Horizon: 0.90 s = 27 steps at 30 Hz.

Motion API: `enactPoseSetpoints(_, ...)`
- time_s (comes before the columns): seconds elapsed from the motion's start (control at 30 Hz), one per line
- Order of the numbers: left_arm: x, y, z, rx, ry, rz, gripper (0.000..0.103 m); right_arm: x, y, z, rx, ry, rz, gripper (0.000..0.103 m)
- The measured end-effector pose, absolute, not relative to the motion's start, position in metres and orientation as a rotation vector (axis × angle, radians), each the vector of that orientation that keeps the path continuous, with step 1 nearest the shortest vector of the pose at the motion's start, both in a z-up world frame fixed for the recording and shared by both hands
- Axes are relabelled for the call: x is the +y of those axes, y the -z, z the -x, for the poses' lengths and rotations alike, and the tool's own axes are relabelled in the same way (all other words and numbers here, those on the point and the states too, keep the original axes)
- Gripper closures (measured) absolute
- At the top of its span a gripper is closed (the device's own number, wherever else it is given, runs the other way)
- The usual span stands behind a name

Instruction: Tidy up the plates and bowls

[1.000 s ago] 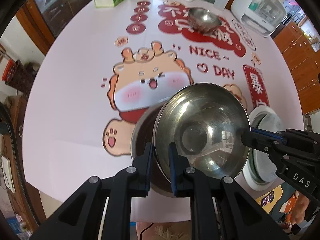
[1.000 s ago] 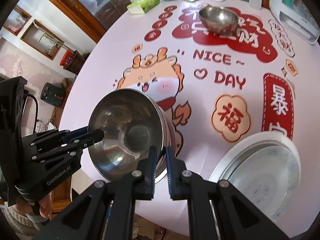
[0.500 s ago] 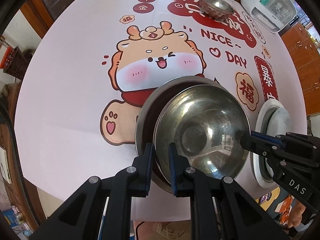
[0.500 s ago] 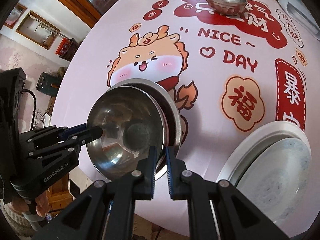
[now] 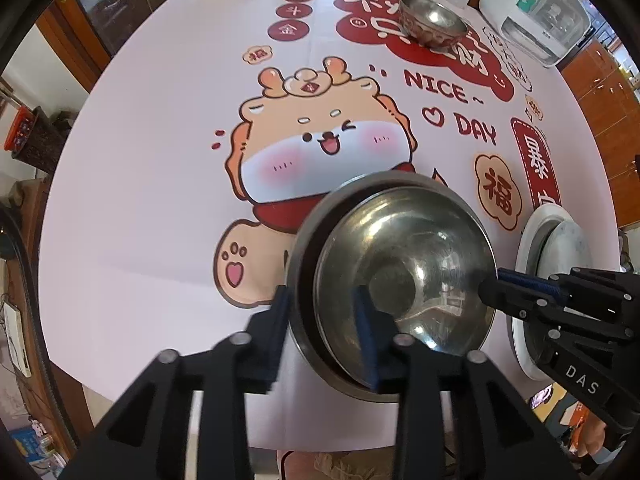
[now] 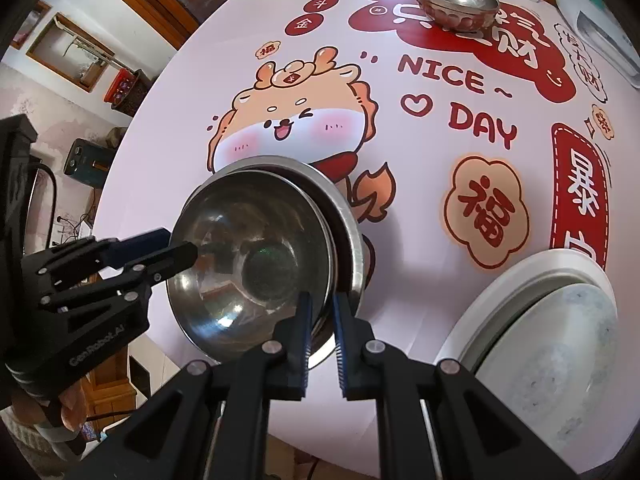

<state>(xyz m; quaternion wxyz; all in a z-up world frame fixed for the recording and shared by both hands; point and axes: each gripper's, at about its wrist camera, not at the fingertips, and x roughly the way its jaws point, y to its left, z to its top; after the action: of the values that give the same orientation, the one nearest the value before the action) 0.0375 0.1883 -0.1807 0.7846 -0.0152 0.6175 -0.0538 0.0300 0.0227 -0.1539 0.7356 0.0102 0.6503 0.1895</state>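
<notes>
Round table (image 5: pixel 132 208) with a cartoon-print cloth, cabinets behind. Left gripper (image 5: pixel 322 328) is opening: its jaws straddle the bowl rims with clear gaps, no pad pressing. Right gripper (image 6: pixel 320 320) is nearly closed, pinching the opposite rim of the top bowl (image 5: pixel 404 276). Top bowl sits nested, slightly off-centre, in the bottom bowl (image 5: pixel 308 220), over the dragon print. Stacked plates (image 6: pixel 532 320) lie just beside the bowls, at the table edge. A third bowl (image 5: pixel 434 20) stands well apart, across the table.
</notes>
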Motion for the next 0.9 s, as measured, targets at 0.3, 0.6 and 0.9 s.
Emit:
enactPoseSetpoints(0.3, 0.196, 0.167, -0.035, 1.299, 0.101, 0.031, 0.065, 0.021, 0.146, -0.026, 1.409, -0.415, -0.018, 0.092)
enactPoseSetpoints(0.6, 0.192, 0.150, -0.029, 1.264, 0.094, 0.032, 0.051, 0.021, 0.135, -0.020, 1.393, -0.437, -0.029, 0.092)
enactPoseSetpoints(0.9, 0.172, 0.112, -0.019, 1.196, 0.088, 0.015, 0.046, 0.004, 0.102, -0.013, 1.331, -0.476, -0.048, 0.092)
